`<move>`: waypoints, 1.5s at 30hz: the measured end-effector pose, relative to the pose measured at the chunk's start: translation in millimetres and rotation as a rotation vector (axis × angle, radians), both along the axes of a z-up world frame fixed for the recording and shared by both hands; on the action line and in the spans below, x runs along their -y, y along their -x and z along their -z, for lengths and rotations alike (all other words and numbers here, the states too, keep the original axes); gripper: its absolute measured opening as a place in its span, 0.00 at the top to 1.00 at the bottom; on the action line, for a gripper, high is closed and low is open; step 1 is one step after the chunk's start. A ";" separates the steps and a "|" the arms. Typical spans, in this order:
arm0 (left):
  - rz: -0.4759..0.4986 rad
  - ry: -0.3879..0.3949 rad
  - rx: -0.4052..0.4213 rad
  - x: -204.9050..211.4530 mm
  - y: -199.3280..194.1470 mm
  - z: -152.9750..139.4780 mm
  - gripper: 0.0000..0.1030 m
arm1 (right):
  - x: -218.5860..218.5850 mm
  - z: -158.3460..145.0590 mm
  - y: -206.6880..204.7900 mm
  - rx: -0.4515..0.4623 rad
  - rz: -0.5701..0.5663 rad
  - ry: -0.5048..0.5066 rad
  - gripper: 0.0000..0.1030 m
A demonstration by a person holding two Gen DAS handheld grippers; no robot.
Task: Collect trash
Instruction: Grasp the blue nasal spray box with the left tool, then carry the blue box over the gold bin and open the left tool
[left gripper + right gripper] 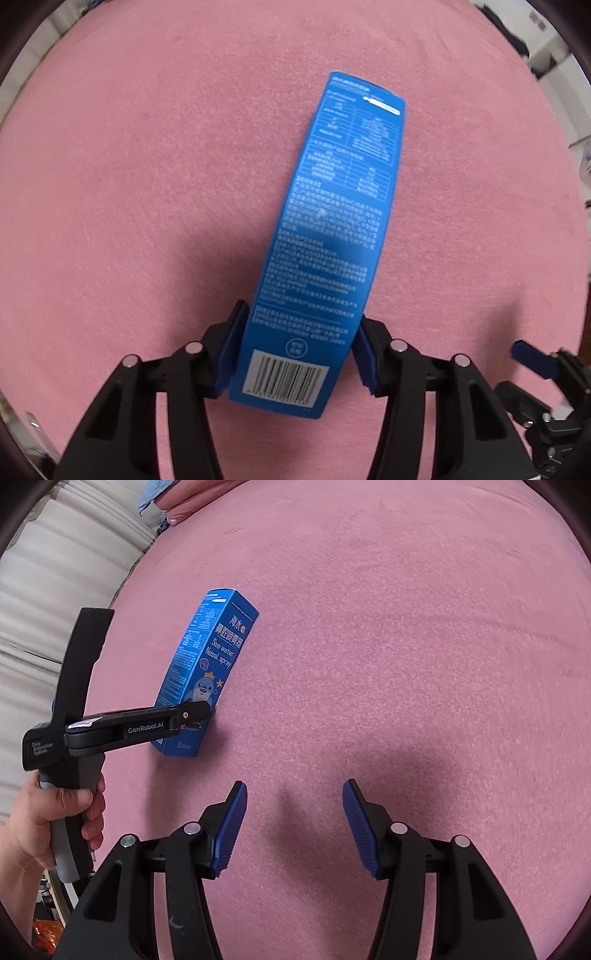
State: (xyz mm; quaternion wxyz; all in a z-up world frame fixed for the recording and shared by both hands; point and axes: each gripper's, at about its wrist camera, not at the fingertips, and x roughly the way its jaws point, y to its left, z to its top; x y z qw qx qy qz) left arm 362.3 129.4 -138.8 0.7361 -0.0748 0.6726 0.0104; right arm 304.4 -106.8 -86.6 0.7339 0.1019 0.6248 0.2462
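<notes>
Item: blue box [207, 664], a nasal-spray carton, long and narrow. It lies on the pink blanket [406, 664], one long edge down, its printed front facing the right wrist view and its barcode side facing the left wrist view. It is the only piece of trash in view; no bin or bag shows in either view.

Left gripper [295, 354]: set straight down over the box's barcode end, one blue pad against each long side. The jaws grasp the box across its narrow width, which suits a carton that would likely crush or slip if taken lengthwise. Whether the pads squeeze hard or only touch is hard to tell under the lens blur, so the grip reads as just made. A hand [55, 819] holds the gripper's handle, on the near side of the box.

Right gripper [293, 827]: near the box, on the side of its barcode end, well clear of it. Jaws released, nothing between the pads, only bare blanket. It appears held back so the left one has room to lift.

Step judged: box grasped, not yet raised off the blanket.
</notes>
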 end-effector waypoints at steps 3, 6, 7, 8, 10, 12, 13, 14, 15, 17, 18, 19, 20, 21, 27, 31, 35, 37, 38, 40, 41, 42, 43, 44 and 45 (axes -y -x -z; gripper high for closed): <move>-0.066 0.103 0.019 3.8 18.5 -1.4 0.51 | 6.5 0.2 4.2 -0.003 0.010 -0.001 0.49; -0.112 0.186 0.033 10.2 37.9 -1.3 0.52 | 17.8 -0.6 12.4 -0.011 0.027 -0.002 0.49; -0.125 0.220 0.042 13.6 46.8 -1.5 0.52 | 22.4 -0.9 15.8 -0.013 0.034 -0.001 0.49; -0.135 0.247 0.047 18.0 55.0 -1.8 0.52 | 28.5 -1.3 20.1 -0.016 0.043 -0.002 0.49; -0.146 0.290 0.057 29.2 70.3 -3.2 0.52 | 39.2 -1.2 28.4 -0.022 0.062 -0.003 0.49; -0.155 0.335 0.061 40.6 86.0 -7.3 0.52 | 52.5 -0.9 39.3 -0.028 0.083 -0.002 0.49; -0.155 0.342 0.061 46.4 90.5 -6.3 0.52 | 59.8 -0.6 45.1 -0.030 0.094 0.000 0.49; -0.156 0.361 0.061 54.1 97.1 -7.3 0.52 | 68.2 -0.6 51.6 -0.034 0.107 0.004 0.49; -0.153 0.373 0.058 64.2 105.7 -8.3 0.52 | 75.5 -0.6 57.2 -0.037 0.118 0.004 0.49; -0.146 0.388 0.053 78.3 115.7 -10.4 0.52 | 93.0 -0.7 71.8 -0.045 0.147 0.008 0.49; -0.143 0.399 0.049 88.3 113.8 -10.6 0.52 | 103.1 -0.8 79.7 -0.049 0.162 0.011 0.49; -0.136 0.405 0.044 98.4 118.1 -12.5 0.52 | 110.0 -1.4 85.2 -0.051 0.172 0.012 0.49; -0.125 0.411 0.039 108.7 123.0 -13.1 0.52 | 120.0 -2.0 93.2 -0.053 0.187 0.012 0.49; -0.115 0.417 0.035 120.8 129.3 -15.6 0.52 | 127.6 -2.5 99.3 -0.054 0.198 0.014 0.49; -0.020 0.428 0.003 207.3 170.7 -8.0 0.51 | 183.4 -8.5 143.3 -0.052 0.277 0.020 0.49; 0.056 0.429 -0.006 259.1 193.8 -10.7 0.51 | 226.7 -9.2 174.4 -0.052 0.353 0.015 0.49; 0.141 0.426 -0.011 321.6 214.5 -17.2 0.51 | 263.9 -10.5 197.1 -0.048 0.411 0.015 0.49; 0.173 0.428 -0.015 355.5 222.5 -20.2 0.51 | 284.6 -11.7 207.7 -0.044 0.441 0.013 0.49; 0.186 0.428 -0.017 361.9 219.2 -21.0 0.51 | 296.9 -12.1 213.5 -0.043 0.458 0.011 0.49; 0.224 0.424 -0.023 396.4 218.4 -24.1 0.51 | 315.9 -11.0 220.0 -0.044 0.482 0.013 0.49; 0.238 0.424 -0.026 413.2 221.5 -25.3 0.51 | 328.8 -11.9 221.5 -0.045 0.495 0.010 0.49; 0.246 0.426 -0.029 419.8 221.7 -26.4 0.51 | 341.2 -11.8 225.4 -0.046 0.508 0.006 0.49; 0.257 0.426 -0.032 435.4 224.3 -27.8 0.51 | 349.9 -11.5 226.7 -0.046 0.515 0.006 0.49; 0.268 0.424 -0.033 449.7 227.2 -29.6 0.51 | 362.8 -11.5 228.0 -0.046 0.522 0.005 0.49; 0.277 0.425 -0.034 460.4 228.2 -30.4 0.51 | 375.4 -11.6 230.9 -0.045 0.530 0.004 0.49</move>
